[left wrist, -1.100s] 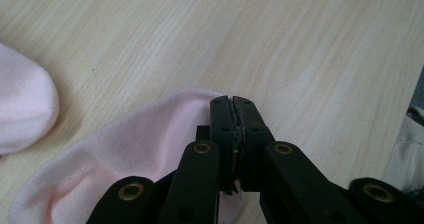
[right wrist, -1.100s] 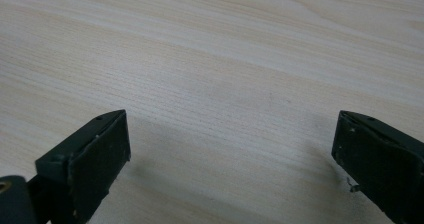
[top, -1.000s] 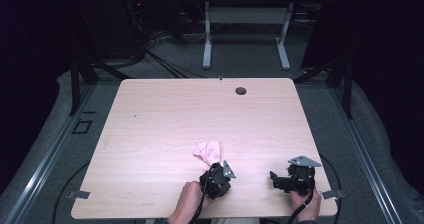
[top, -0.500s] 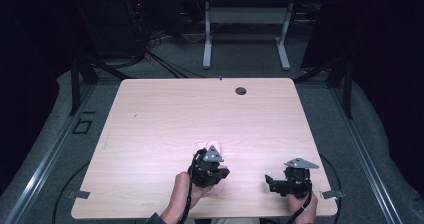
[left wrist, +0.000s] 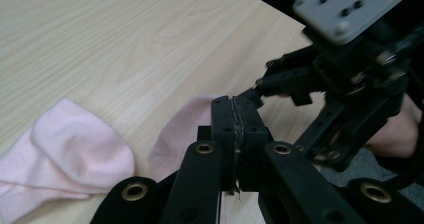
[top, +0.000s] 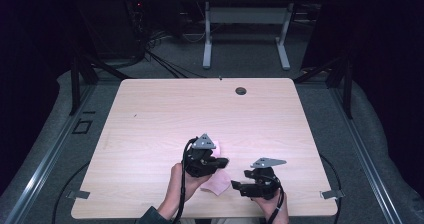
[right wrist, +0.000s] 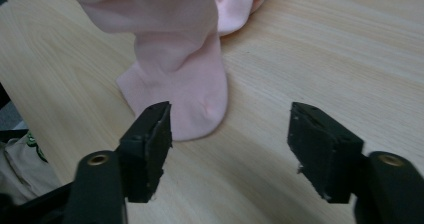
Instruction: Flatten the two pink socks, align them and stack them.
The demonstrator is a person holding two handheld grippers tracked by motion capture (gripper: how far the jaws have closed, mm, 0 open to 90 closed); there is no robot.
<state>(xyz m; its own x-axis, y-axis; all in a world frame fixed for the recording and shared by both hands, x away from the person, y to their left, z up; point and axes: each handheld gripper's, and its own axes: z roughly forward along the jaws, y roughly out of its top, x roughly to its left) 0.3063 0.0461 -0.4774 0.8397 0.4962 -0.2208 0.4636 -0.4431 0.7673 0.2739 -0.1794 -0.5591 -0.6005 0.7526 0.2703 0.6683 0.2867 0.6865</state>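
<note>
since a second ago the left gripper (top: 224, 161) has lifted off the wooden table (top: 165, 114) and swung to point right, carrying a pink sock (top: 218, 181) with it, and the right gripper (top: 236, 186) has slid left toward it. the right gripper's jaws have just been closing, yet they are parted, with nothing pressed between them.

in the left gripper view, the left gripper (left wrist: 235, 115) has its jaws clamped together on a fold of the pink sock (left wrist: 177, 134), which drapes down to the table. a second pink sock (left wrist: 70, 154) lies flat on the table just beside it. the right gripper (left wrist: 260, 86) points in from the right, its tip close to the clamped jaws.

in the right gripper view, the right gripper (right wrist: 230, 134) points at the hanging pink sock (right wrist: 185, 91); the toe end rests on the table just ahead of the left-hand jaw, whether touching it i cannot tell.

from the high view, both hands come in from the near edge, left hand (top: 177, 184) raised, right hand (top: 270, 206) low, grippers tip to tip.
</note>
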